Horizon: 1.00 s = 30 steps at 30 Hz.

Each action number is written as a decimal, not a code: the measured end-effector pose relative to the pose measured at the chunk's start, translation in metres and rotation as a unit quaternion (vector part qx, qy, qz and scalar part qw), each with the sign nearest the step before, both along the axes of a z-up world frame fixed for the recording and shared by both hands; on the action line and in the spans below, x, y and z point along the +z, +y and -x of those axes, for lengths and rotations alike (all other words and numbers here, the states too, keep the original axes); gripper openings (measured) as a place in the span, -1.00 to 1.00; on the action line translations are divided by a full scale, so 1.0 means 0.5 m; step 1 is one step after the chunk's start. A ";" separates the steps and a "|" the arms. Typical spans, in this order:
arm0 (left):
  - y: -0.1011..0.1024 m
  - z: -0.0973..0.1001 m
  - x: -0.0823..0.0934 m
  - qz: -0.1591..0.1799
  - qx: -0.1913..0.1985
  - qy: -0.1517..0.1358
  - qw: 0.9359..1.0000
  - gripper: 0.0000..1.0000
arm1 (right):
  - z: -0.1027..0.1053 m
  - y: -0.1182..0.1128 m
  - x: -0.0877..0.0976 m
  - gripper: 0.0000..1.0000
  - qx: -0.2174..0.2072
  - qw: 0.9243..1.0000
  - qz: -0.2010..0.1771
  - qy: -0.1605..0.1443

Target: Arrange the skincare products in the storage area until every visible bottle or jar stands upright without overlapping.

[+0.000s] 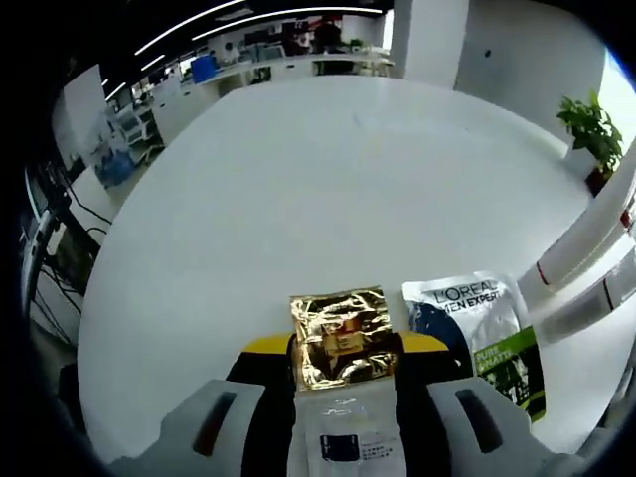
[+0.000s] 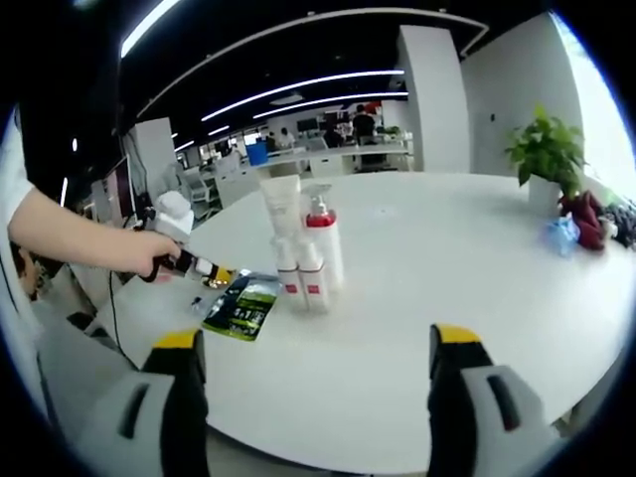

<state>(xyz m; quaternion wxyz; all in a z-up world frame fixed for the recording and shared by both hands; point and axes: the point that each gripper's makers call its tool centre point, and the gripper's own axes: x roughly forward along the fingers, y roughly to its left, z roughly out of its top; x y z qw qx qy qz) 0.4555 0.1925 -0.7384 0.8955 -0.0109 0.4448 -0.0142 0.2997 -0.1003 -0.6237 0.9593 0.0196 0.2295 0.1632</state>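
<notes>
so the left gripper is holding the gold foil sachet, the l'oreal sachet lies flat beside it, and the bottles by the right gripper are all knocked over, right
Not quite: the bottles stand upright in a tight cluster on the white table, as the right gripper view shows. The rest holds: in the left gripper view the left gripper holds the gold foil sachet, and the L'Oreal sachet lies flat beside it.

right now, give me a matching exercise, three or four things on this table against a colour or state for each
Things:
1. gold foil sachet
2. L'Oreal Men Expert pouch
3. pump bottle
4. right tongs

Colour or state:
a. standing upright in the cluster of bottles
b. lying flat, white with a green band
c. open, holding nothing
d. held between the left tongs

Pairs: 1-d, 2-b, 3-a, 4-c
</notes>
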 end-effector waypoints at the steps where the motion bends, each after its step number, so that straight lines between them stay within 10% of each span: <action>1: -0.001 0.002 -0.001 -0.001 -0.001 0.001 1.000 -0.29 | 0.000 0.000 0.000 0.88 0.000 1.000 0.000 0.000; 30: -0.006 0.008 0.005 -0.012 -0.042 -0.001 0.999 -0.19 | 0.000 0.001 0.003 0.88 0.002 1.000 0.002 -0.005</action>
